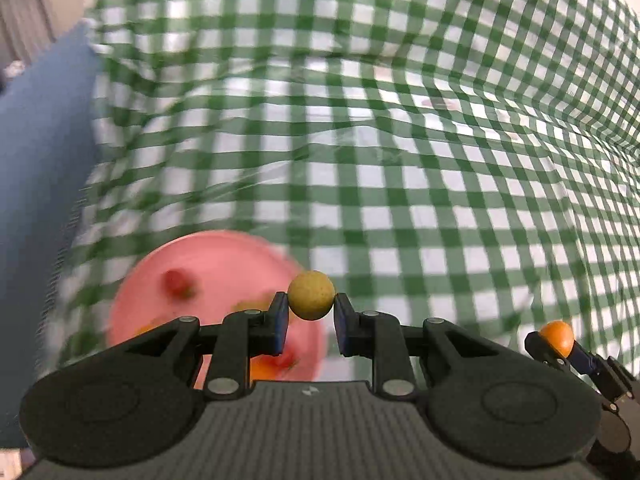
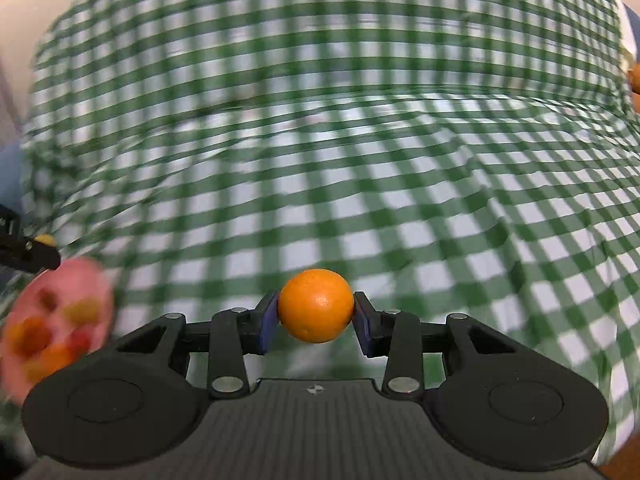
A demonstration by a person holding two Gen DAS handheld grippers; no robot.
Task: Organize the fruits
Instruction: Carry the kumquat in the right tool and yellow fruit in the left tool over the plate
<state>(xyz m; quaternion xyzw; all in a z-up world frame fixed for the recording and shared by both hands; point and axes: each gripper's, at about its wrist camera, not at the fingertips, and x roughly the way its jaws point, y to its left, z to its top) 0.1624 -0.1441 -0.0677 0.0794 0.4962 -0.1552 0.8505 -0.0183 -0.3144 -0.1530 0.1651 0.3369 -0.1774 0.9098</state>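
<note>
My left gripper [image 1: 311, 312] is shut on a small yellow-green round fruit [image 1: 311, 295], held above the right edge of a pink plate [image 1: 224, 256]. The plate holds several fruits, among them a red strawberry [image 1: 177, 283]; they are blurred. My right gripper [image 2: 316, 320] is shut on an orange [image 2: 316, 305], held above the green checked tablecloth [image 2: 360, 184]. The right gripper also shows in the left wrist view [image 1: 560, 344] at the lower right with its orange [image 1: 557, 337]. The pink plate [image 2: 86, 276] lies at the lower left of the right wrist view, next to the left gripper [image 2: 40, 246].
The green and white checked cloth [image 1: 400, 160] covers the table and is wrinkled. A blue surface [image 1: 44, 160] borders it on the left. More orange fruit [image 2: 635, 82] shows at the far right edge of the right wrist view.
</note>
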